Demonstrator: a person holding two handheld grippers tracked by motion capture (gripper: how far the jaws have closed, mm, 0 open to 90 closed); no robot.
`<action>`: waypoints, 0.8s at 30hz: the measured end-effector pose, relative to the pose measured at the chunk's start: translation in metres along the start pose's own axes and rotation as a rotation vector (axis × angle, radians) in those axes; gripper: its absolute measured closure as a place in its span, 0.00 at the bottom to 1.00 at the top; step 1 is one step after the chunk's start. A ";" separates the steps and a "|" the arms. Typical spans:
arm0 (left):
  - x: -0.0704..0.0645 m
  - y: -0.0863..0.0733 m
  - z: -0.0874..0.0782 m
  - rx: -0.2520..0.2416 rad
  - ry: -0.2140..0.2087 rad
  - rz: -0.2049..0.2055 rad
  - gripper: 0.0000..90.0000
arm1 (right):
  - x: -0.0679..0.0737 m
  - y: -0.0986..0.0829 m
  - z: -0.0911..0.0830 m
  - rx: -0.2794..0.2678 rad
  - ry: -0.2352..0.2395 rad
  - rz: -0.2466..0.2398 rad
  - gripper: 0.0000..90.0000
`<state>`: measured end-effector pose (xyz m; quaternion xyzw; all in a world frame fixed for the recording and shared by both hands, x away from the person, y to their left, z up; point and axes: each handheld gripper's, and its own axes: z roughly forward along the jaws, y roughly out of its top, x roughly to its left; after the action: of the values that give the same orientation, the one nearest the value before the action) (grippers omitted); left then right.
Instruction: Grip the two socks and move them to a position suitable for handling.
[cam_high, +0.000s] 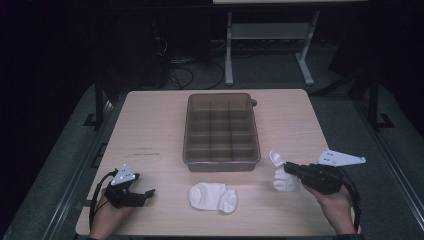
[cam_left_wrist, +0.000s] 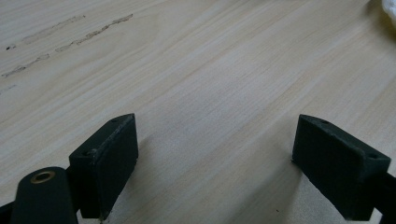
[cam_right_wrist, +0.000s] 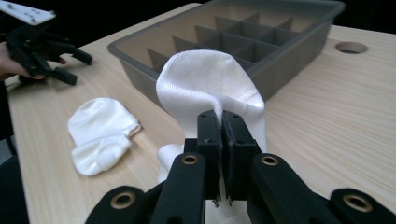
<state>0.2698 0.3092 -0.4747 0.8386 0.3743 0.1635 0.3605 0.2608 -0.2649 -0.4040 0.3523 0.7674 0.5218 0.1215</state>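
Sock (cam_right_wrist: 210, 84) is pinched in the shut right claw (cam_right_wrist: 222, 140) and lifted at the near right of the tabletop (cam_high: 150, 125), apparently to be carried to the divided tray (cam_high: 221, 130), while the left claw (cam_left_wrist: 215, 158) is held wide open, empty.

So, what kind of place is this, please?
Probably a lab or recording workspace, not a home: a bare wooden table in a dark room, loose cables on the floor behind it, and a metal stand.
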 end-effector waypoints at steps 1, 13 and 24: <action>0.000 0.000 0.000 0.000 0.000 0.000 0.15 | 0.001 0.000 0.001 0.000 0.014 -0.001 0.96; 0.000 0.000 0.000 0.000 0.000 0.000 0.15 | 0.017 0.005 0.018 0.019 0.103 -0.053 0.96; 0.000 0.000 0.000 0.000 0.000 -0.001 0.15 | 0.029 0.014 0.031 0.021 0.188 -0.083 0.96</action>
<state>0.2698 0.3091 -0.4747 0.8384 0.3745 0.1633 0.3606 0.2623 -0.2204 -0.3994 0.2710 0.7946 0.5391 0.0671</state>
